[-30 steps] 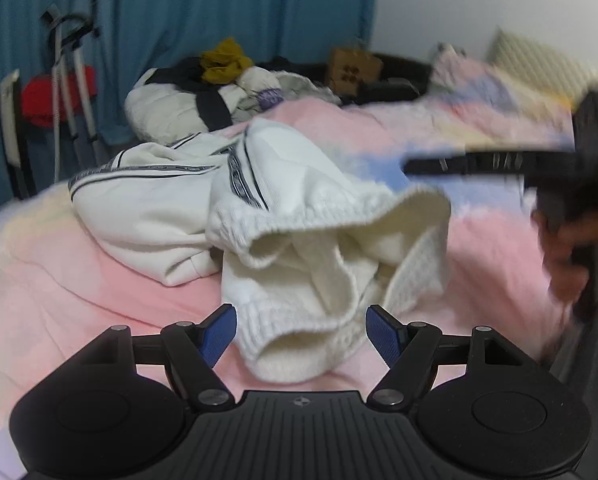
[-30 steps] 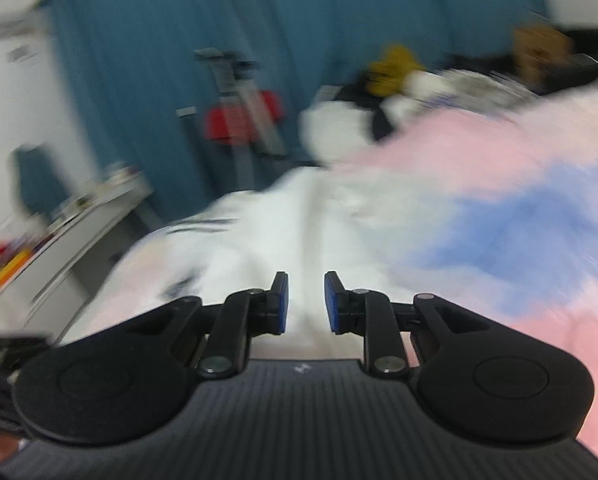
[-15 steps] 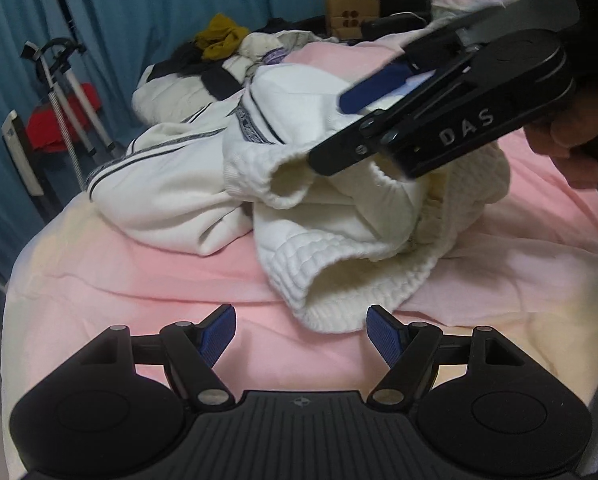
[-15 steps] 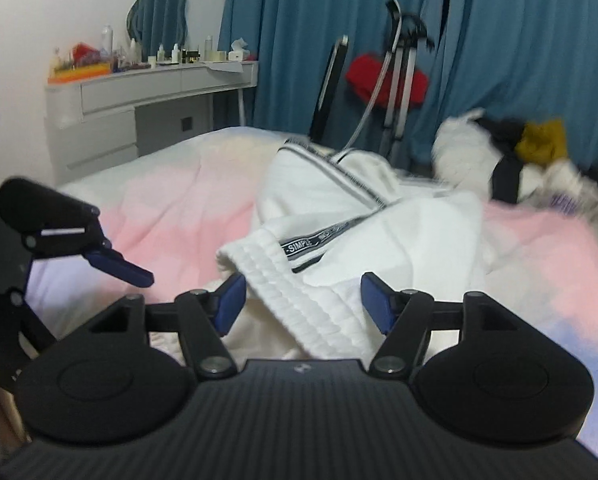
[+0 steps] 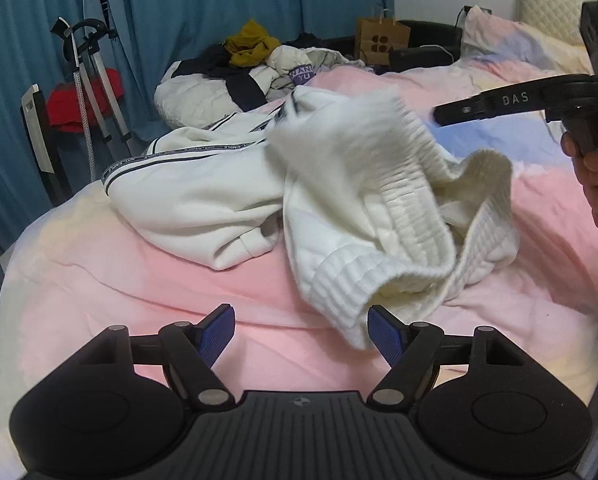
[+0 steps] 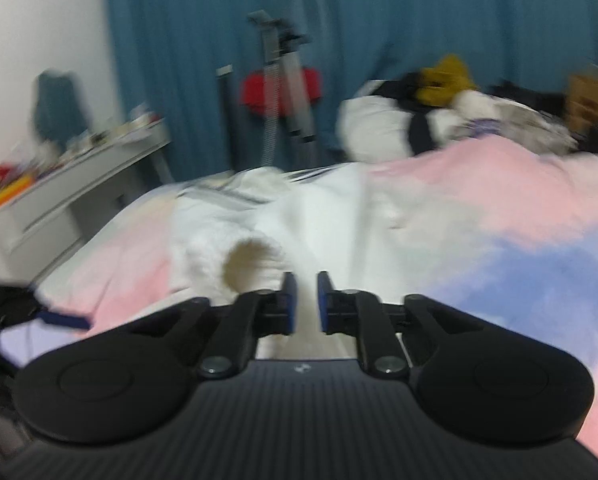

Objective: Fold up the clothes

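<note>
White ribbed-knit garment [image 5: 383, 216], crumpled on pink bedding [image 5: 139, 280]: right gripper [image 6: 303, 300] clenched on its fabric, left gripper [image 5: 301, 330] released at six o'clock; thin pinch may slip, dropping it.

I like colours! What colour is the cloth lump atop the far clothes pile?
Mustard yellow, clearest in the left wrist view.

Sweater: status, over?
Left gripper open, by sweater hem. Right gripper shut, grip unclear. Sweater bunched on bed, blurred, against jacket.

White ribbed-cuff sweatshirt [image 5: 371, 216] crumpled on pink bedding, partly lifted, white striped garment [image 5: 195, 184] beside it
</note>
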Demonstrator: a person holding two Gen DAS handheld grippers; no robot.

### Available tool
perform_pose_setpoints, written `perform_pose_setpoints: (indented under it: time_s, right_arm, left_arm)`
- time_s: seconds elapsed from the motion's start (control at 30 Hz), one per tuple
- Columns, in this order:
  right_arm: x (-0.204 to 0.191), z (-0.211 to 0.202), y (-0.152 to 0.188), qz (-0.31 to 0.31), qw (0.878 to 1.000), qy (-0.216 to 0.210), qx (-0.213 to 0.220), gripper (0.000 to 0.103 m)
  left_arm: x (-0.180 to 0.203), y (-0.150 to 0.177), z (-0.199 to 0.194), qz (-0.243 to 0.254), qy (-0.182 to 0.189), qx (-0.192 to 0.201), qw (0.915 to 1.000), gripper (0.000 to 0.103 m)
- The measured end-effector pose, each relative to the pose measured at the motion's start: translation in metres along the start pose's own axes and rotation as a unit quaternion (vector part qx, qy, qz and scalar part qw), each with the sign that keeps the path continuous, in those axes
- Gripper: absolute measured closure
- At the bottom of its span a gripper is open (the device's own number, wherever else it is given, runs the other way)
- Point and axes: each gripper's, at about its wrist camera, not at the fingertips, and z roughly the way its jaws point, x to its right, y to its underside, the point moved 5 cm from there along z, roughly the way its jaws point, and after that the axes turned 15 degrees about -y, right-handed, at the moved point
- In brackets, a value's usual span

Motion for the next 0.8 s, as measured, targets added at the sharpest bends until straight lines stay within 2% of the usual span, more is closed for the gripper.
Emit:
perform_pose_setpoints:
  time_s: [0.1, 0.17, 0.27, 0.3, 0.4, 0.43, 0.53, 0.57, 0.6, 0.63, 0.67, 0.7, 0.8]
  right_arm:
    - [0.038, -0.019, 0.003, 0.078, 0.996, 0.046, 0.02, 0.099]
    - [0.062, -0.027, 0.011, 0.136, 0.989, 0.055, 0.021, 0.099]
    - [0.073, -0.035, 0.016, 0.183, 0.982, 0.027, 0.027, 0.099]
    - [0.069, -0.037, 0.014, 0.178, 0.983, 0.016, 0.031, 0.099]
    - [0.027, -0.032, 0.001, 0.103, 0.993, -0.055, 0.03, 0.096]
    - [0.01, -0.029, -0.003, 0.07, 0.994, -0.085, 0.026, 0.096]
    - [-0.042, -0.02, -0.002, -0.054, 0.99, -0.129, -0.002, 0.094]
    - [-0.057, -0.017, 0.002, -0.097, 0.986, -0.135, -0.017, 0.093]
    - [-0.067, -0.012, 0.007, -0.135, 0.982, -0.131, -0.031, 0.079]
    - [-0.076, -0.007, 0.011, -0.172, 0.976, -0.124, -0.044, 0.06]
    - [-0.086, -0.003, 0.016, -0.209, 0.969, -0.117, -0.057, 0.053]
    - [-0.091, 0.005, 0.018, -0.23, 0.965, -0.11, -0.064, 0.048]
    - [-0.102, 0.029, 0.018, -0.277, 0.953, -0.099, -0.08, 0.048]
  left_arm:
    - [0.003, -0.002, -0.006, 0.001, 0.003, 0.004, 1.0, 0.028]
    - [0.005, -0.002, -0.009, 0.006, 0.004, 0.007, 1.0, 0.028]
    - [0.005, -0.002, -0.013, 0.008, 0.004, 0.009, 0.9999, 0.028]
    - [0.005, -0.002, -0.014, 0.008, 0.005, 0.009, 0.9999, 0.028]
    - [0.004, 0.0, -0.018, 0.007, 0.003, 0.007, 0.9999, 0.028]
    - [0.003, 0.001, -0.018, 0.008, 0.002, 0.004, 1.0, 0.028]
    - [0.0, 0.003, -0.016, 0.008, 0.001, -0.004, 1.0, 0.028]
    - [0.001, 0.005, -0.014, 0.01, 0.0, -0.008, 0.9999, 0.028]
    - [0.001, 0.006, -0.012, 0.012, -0.002, -0.011, 0.9999, 0.028]
    - [0.001, 0.007, -0.01, 0.014, -0.003, -0.015, 0.9998, 0.028]
    - [0.001, 0.008, -0.008, 0.016, -0.004, -0.019, 0.9997, 0.028]
    - [0.001, 0.009, -0.006, 0.018, -0.005, -0.022, 0.9996, 0.028]
    - [0.002, 0.012, 0.001, 0.023, -0.009, -0.033, 0.9992, 0.028]
